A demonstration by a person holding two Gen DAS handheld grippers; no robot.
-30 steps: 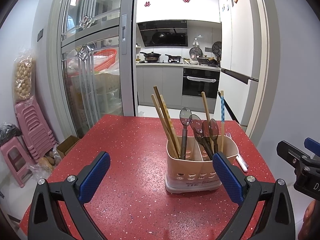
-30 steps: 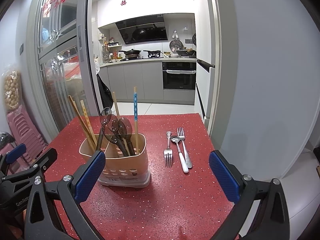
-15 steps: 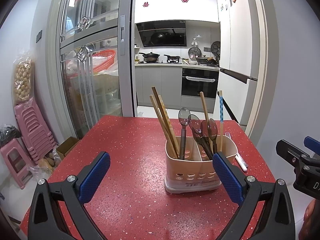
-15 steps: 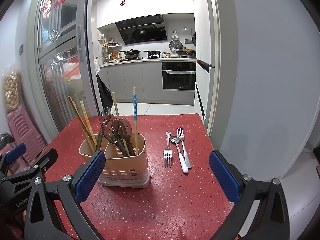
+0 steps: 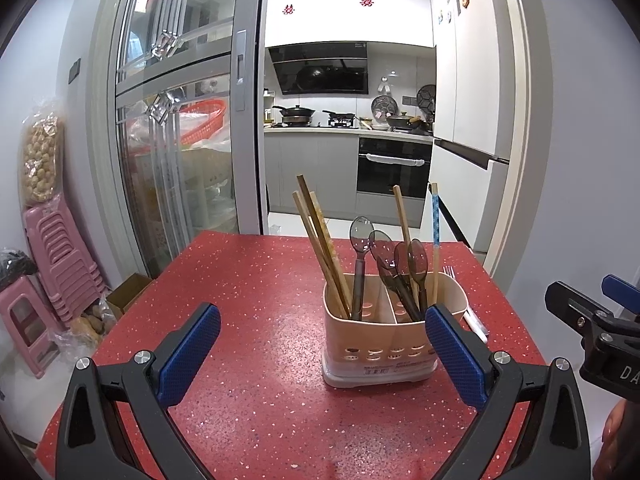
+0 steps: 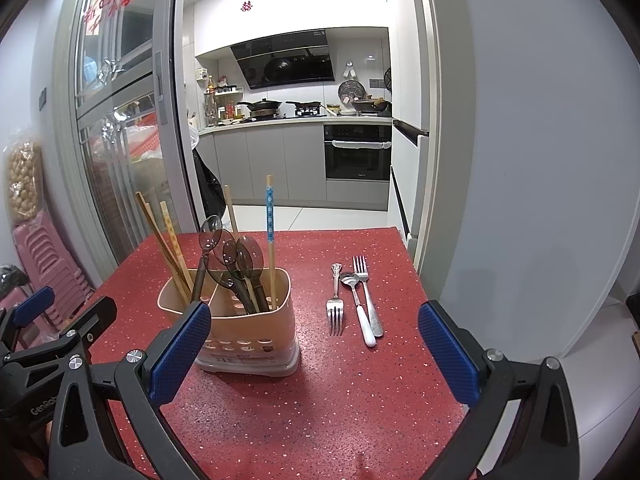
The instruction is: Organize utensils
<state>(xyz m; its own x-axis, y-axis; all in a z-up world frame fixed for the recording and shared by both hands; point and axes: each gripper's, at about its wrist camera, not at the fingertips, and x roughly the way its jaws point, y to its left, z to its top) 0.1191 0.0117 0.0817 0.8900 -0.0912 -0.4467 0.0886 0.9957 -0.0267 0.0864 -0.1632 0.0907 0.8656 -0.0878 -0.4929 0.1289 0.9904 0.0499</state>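
A beige two-compartment utensil holder (image 5: 380, 354) (image 6: 248, 340) stands on the red speckled table (image 5: 260, 312) (image 6: 320, 392). It holds wooden chopsticks (image 5: 320, 248), several dark translucent spoons (image 5: 384, 252) and a blue-patterned chopstick (image 6: 270, 216). To its right lie a metal fork (image 6: 335, 308), a white-handled spoon (image 6: 360, 312) and a second fork (image 6: 366, 292). My left gripper (image 5: 320, 360) is open and empty, near the table's front edge, left of the holder. My right gripper (image 6: 316, 360) is open and empty, in front of the holder and the loose cutlery.
The table's right edge runs next to a grey wall (image 6: 520, 160). A glass sliding door (image 5: 172, 140) and stacked pink stools (image 5: 52, 256) stand to the left. A kitchen with an oven (image 6: 358, 156) lies beyond the far edge.
Both views have shifted only slightly; the holder sits a little higher in the left wrist view. Both grippers stay open and nothing on the table has moved.
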